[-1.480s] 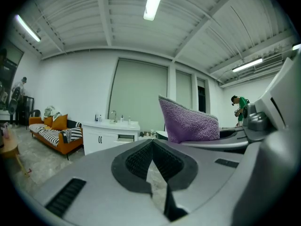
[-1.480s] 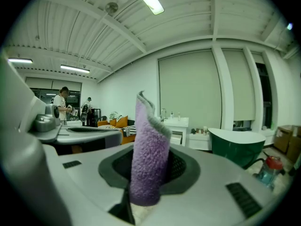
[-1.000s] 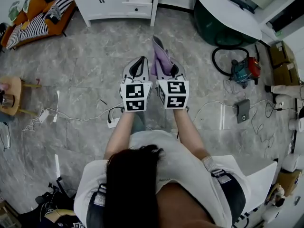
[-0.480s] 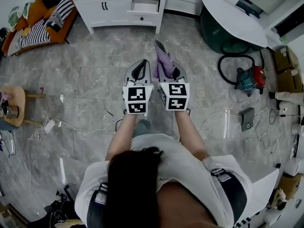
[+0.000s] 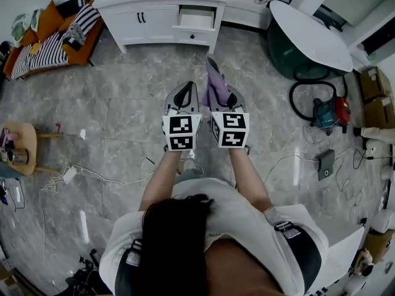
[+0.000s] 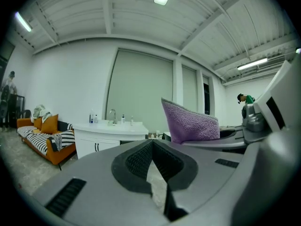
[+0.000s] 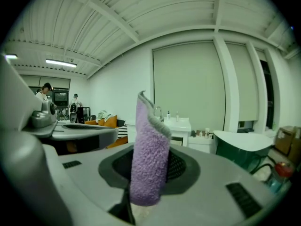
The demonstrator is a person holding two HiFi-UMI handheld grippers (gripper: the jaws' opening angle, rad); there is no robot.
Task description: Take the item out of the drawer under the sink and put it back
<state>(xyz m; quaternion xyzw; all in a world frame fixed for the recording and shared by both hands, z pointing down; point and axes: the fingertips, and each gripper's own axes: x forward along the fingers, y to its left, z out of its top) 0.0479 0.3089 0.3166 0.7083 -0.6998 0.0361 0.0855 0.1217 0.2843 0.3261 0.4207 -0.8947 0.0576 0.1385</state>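
A folded purple towel (image 5: 214, 82) stands up between the jaws of my right gripper (image 5: 223, 96), which is shut on it; in the right gripper view the purple towel (image 7: 149, 149) rises from between the dark pads. My left gripper (image 5: 182, 95) is beside it, shut with nothing in it, its pads (image 6: 141, 159) meeting at the tip. Ahead stands the white sink cabinet (image 5: 162, 18) with its upper right drawer (image 5: 196, 19) pulled open. The white sink cabinet (image 6: 109, 136) with tap and bottles also shows far off in the left gripper view. Both grippers are held over the floor, well short of the cabinet.
An orange sofa (image 5: 43, 32) with striped cushions stands at the far left. A white round table (image 5: 310, 26) over a dark green base is at the right, with a vacuum cleaner (image 5: 325, 111) and cables (image 5: 92, 171) on the grey marble floor. A small wooden stool (image 5: 18, 143) is at left.
The person has walked forward: the cabinet and open drawer have come nearer and lower in the head view. Both grippers keep their pose, with the towel still held.
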